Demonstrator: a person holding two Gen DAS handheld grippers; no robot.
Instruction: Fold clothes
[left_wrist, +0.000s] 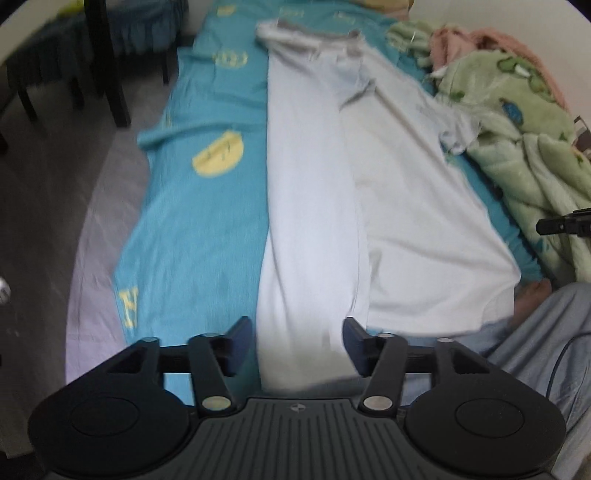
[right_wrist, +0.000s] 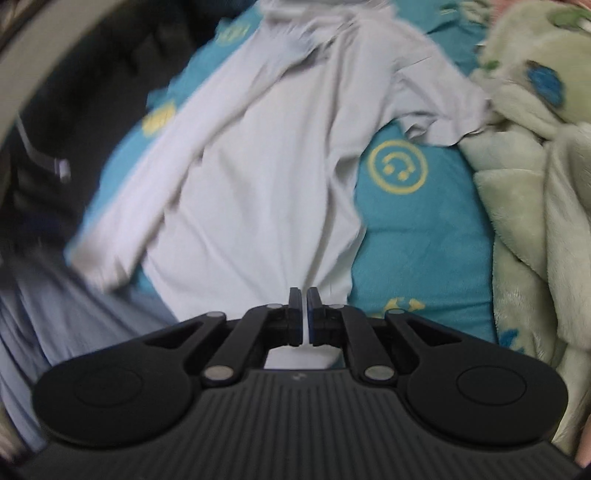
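Observation:
A pale grey-white T-shirt (left_wrist: 369, 192) lies lengthwise on a teal bed sheet (left_wrist: 199, 229), its left side folded over onto the body. My left gripper (left_wrist: 299, 343) is open, its fingers on either side of the shirt's near hem. In the right wrist view the same shirt (right_wrist: 258, 177) lies flat with one short sleeve spread to the right. My right gripper (right_wrist: 304, 314) is shut on the shirt's near hem. The right gripper's tip also shows at the right edge of the left wrist view (left_wrist: 561, 223).
A green plush blanket (left_wrist: 524, 147) is heaped along the right side of the bed, with pink cloth (left_wrist: 465, 40) behind it. A dark chair (left_wrist: 92, 62) stands on the grey floor at the left. The person's grey trousers (left_wrist: 546, 350) are at the near right.

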